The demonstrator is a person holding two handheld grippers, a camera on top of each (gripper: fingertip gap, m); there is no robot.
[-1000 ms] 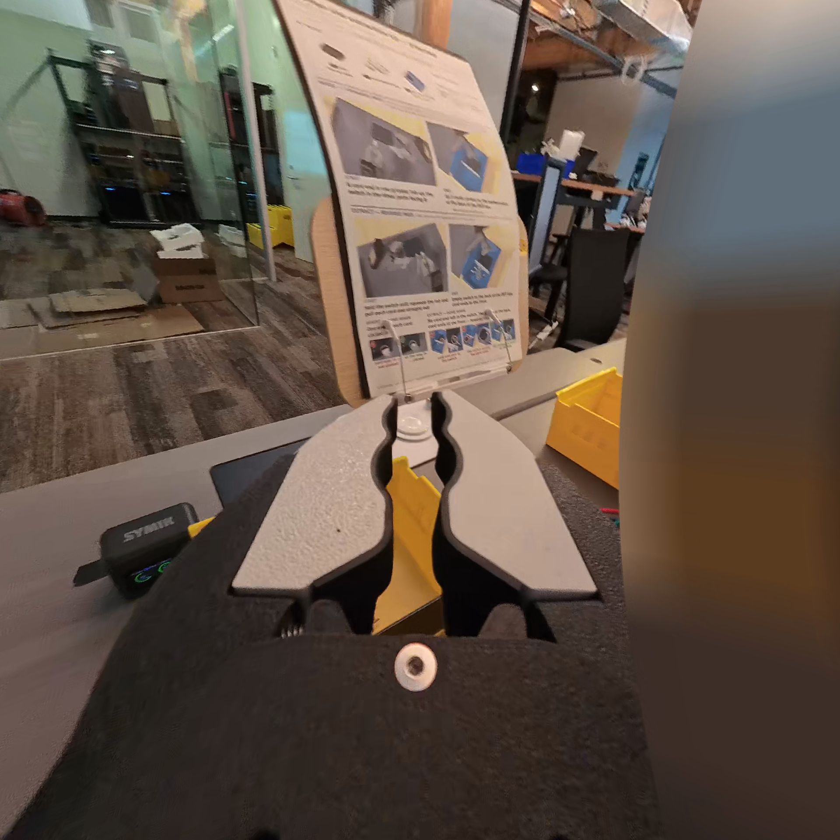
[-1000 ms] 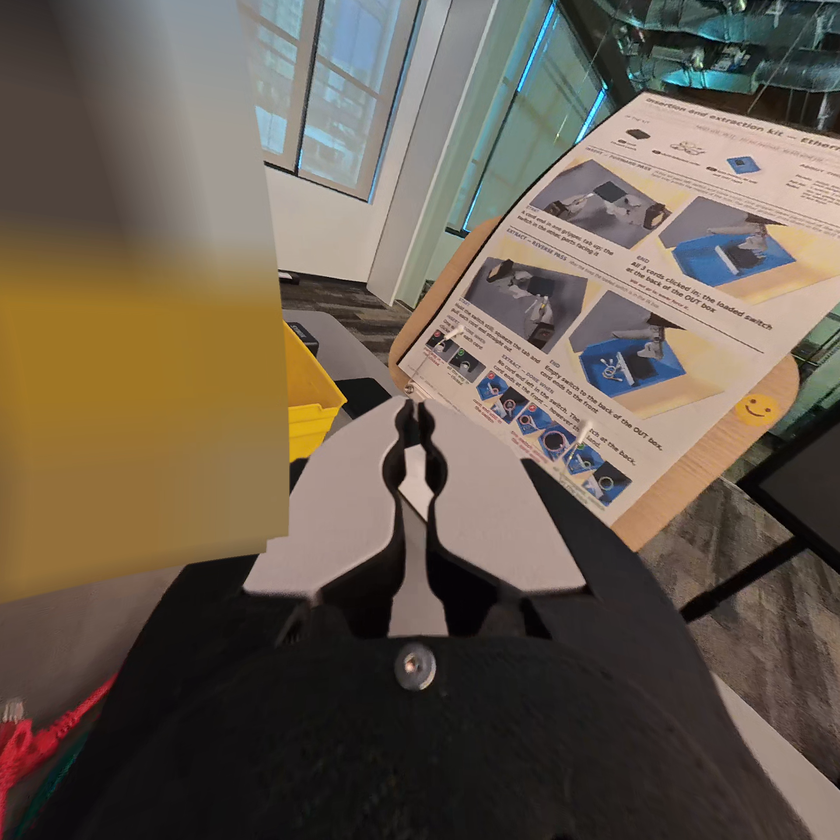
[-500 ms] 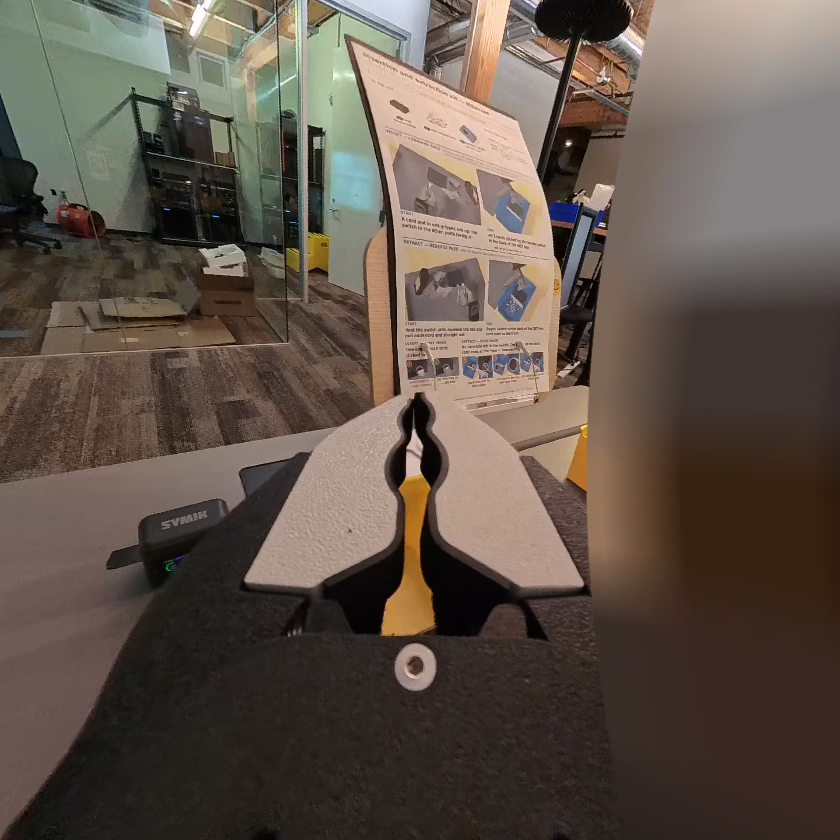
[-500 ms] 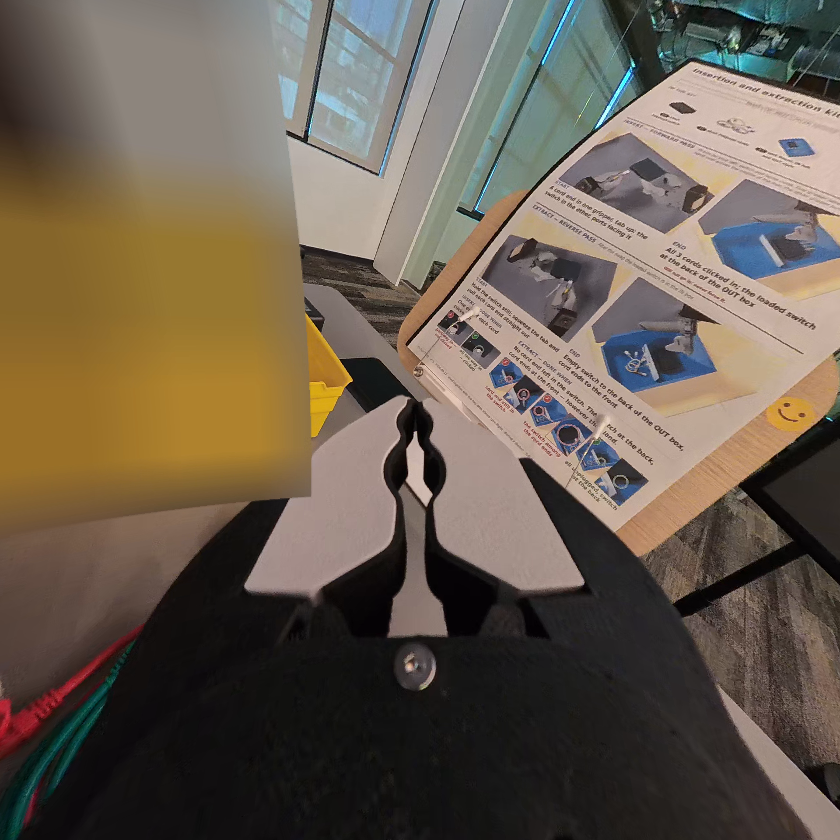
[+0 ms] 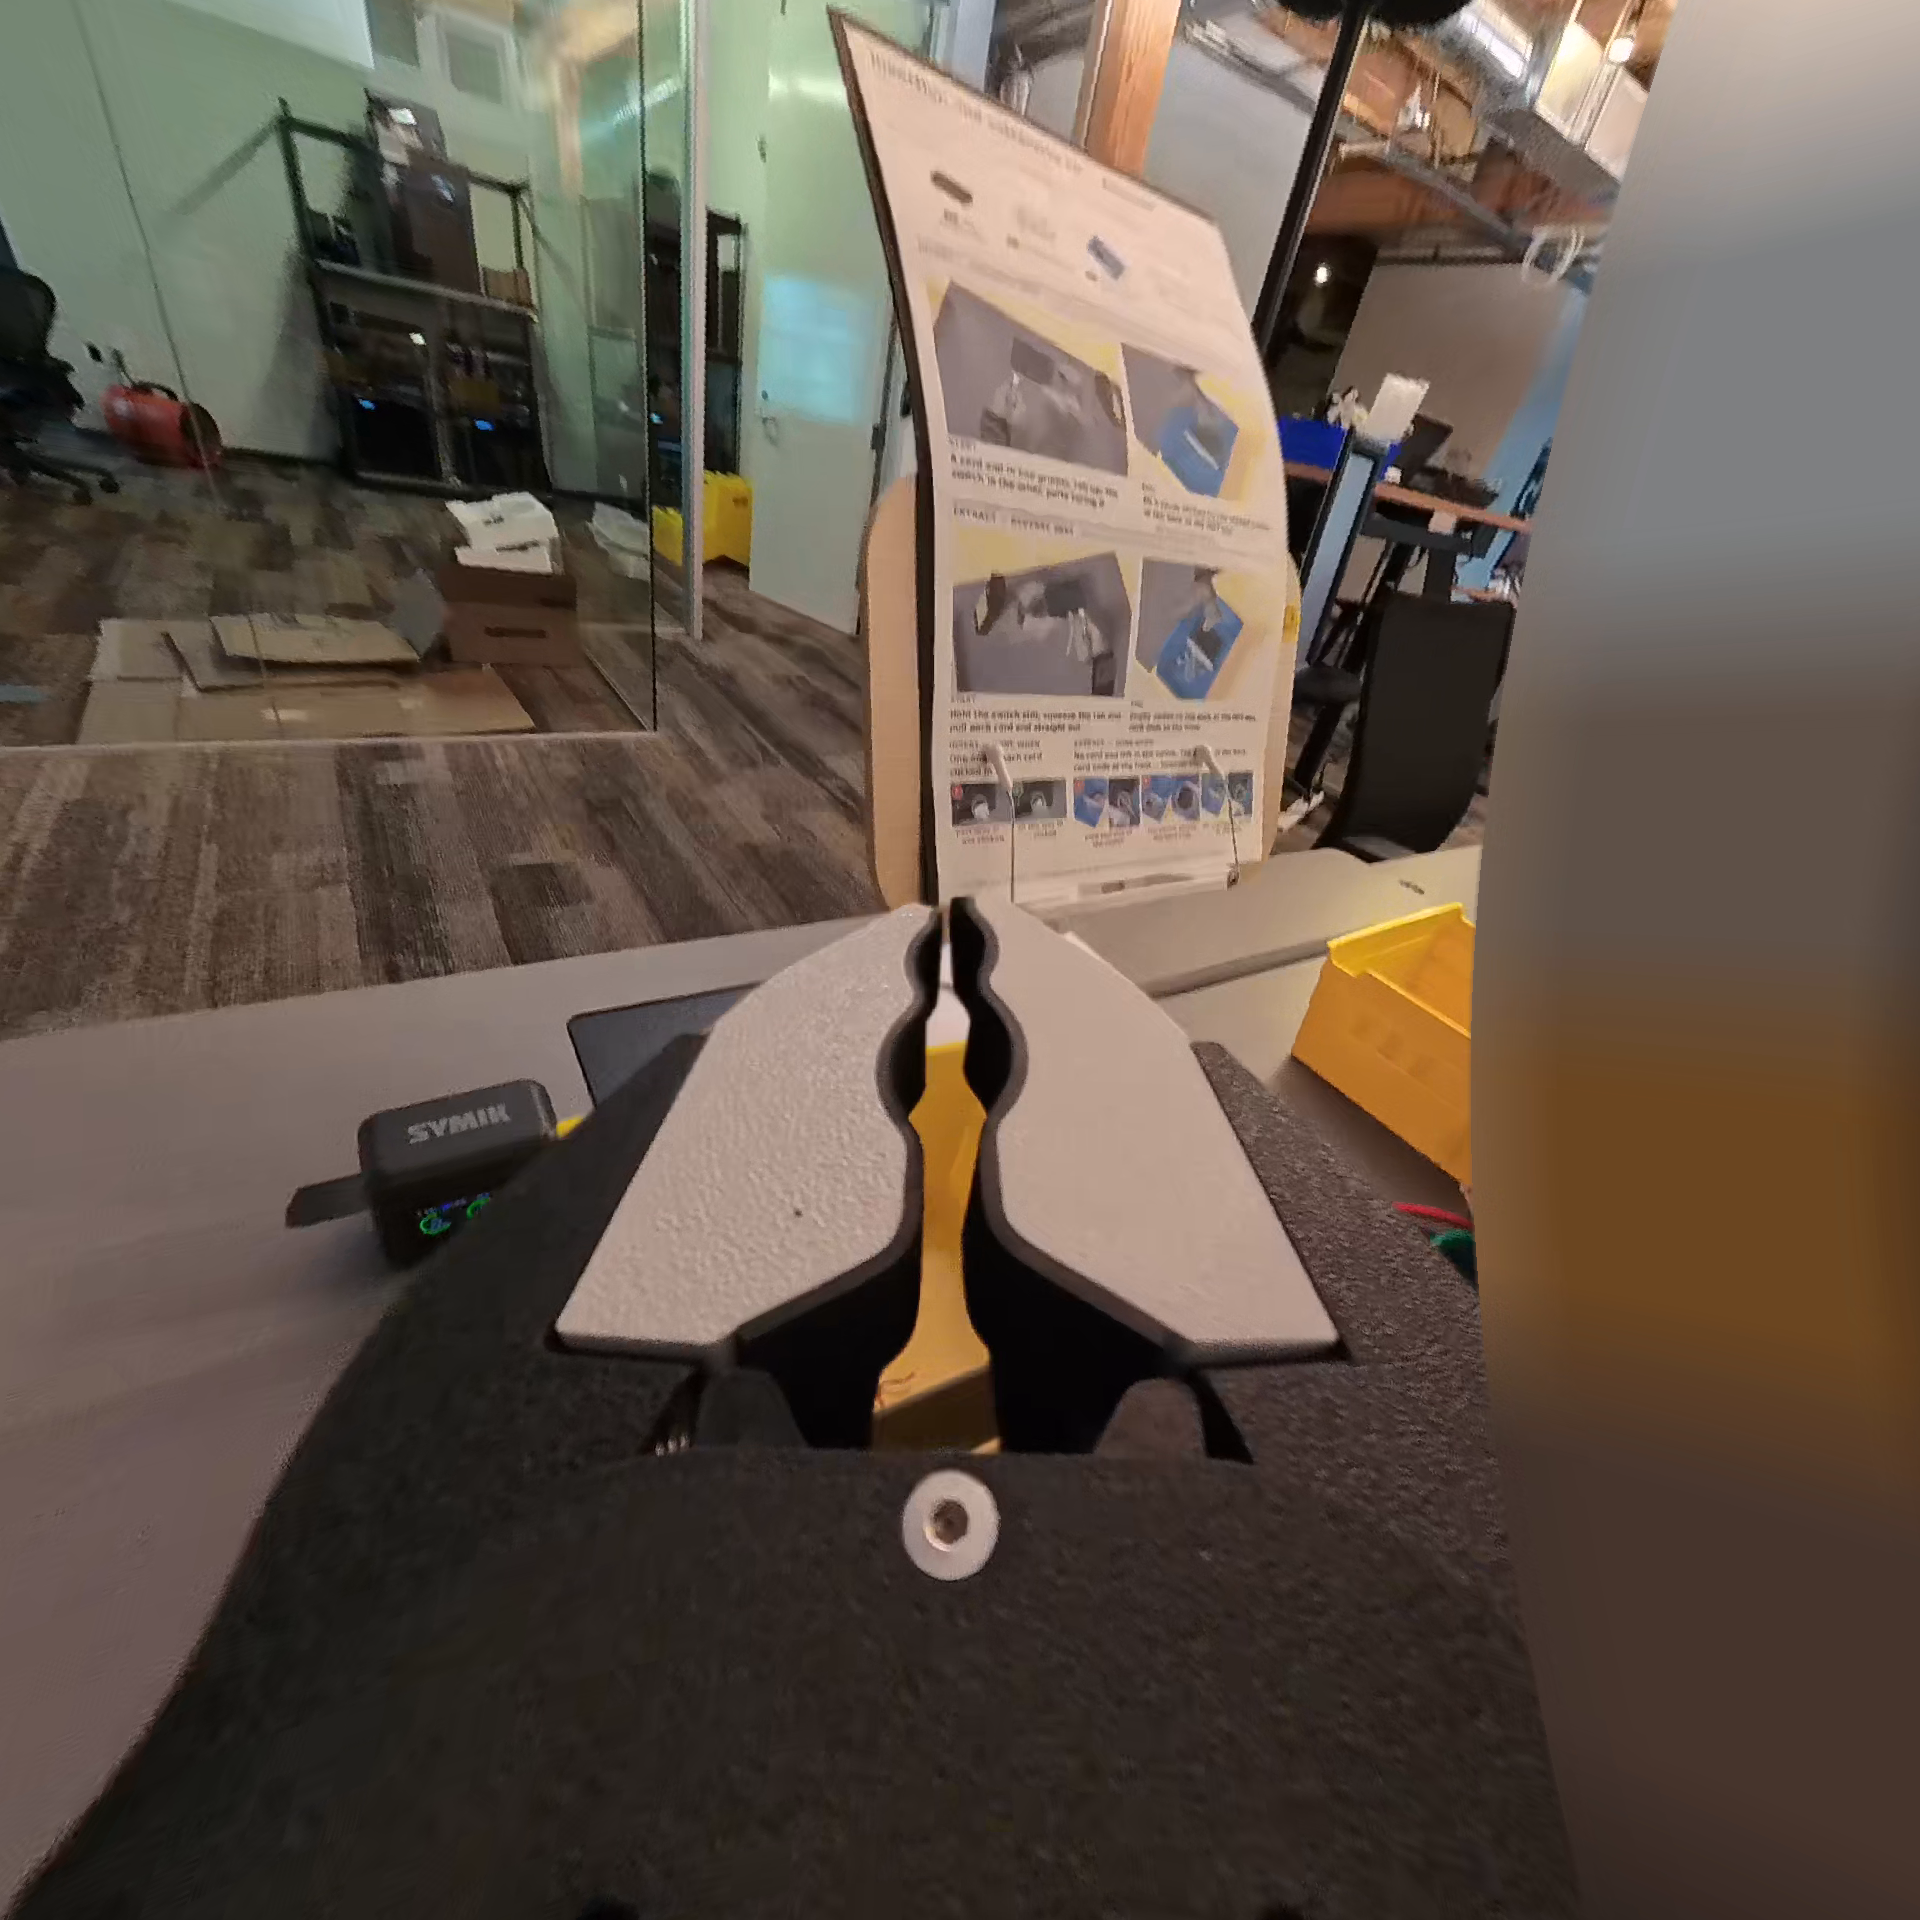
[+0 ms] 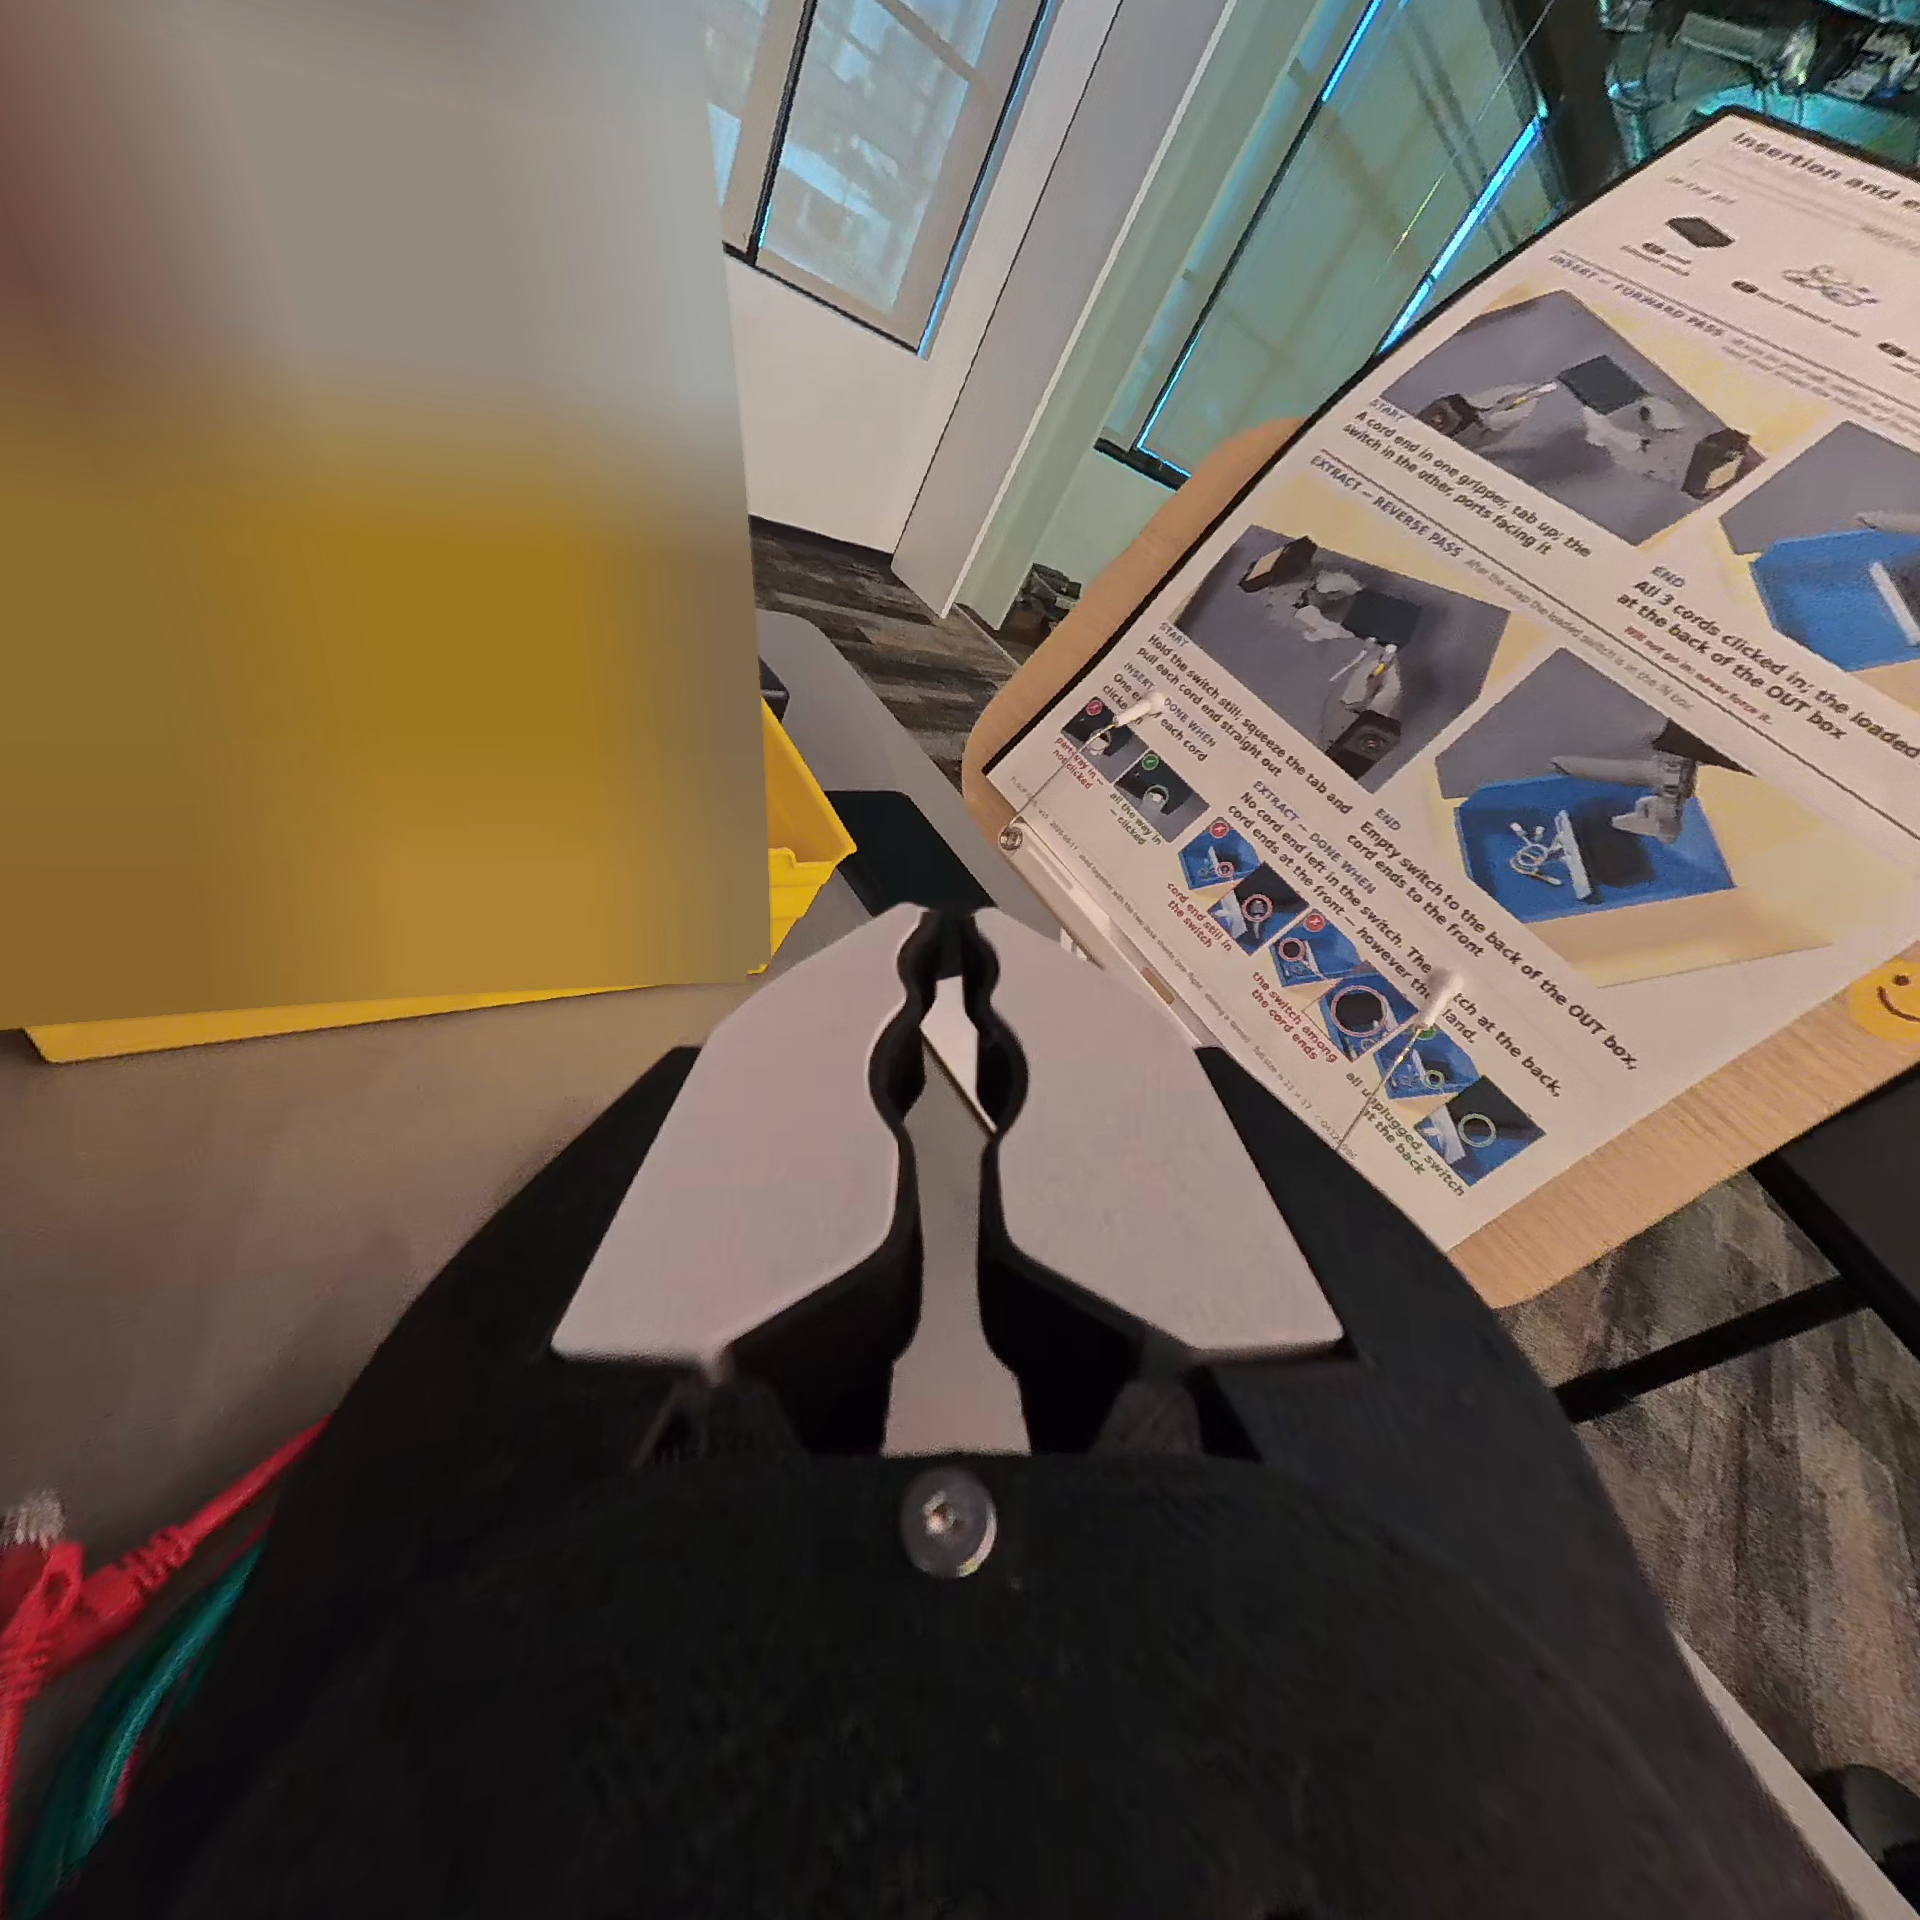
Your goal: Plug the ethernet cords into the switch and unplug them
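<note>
My left gripper is shut and empty, held above the grey table with a yellow bin showing through the gap between its fingers. My right gripper is also shut and empty, pointing at the foot of the instruction board. A red ethernet cord and a green ethernet cord lie on the table at the lower left of the right wrist view; a bit of red and green cord shows at the right of the left wrist view. The switch is not in view.
A printed instruction sheet on a wooden board stands at the table's far edge. A small black device with green lights lies at left. A second yellow bin stands nearby. A black mat lies beneath. There is about 30 cm between the tips of the two grippers.
The left wrist view has swung right and tilted down a little, bringing the right yellow bin and cords back into view. The right gripper has shifted slightly; both stay shut.
</note>
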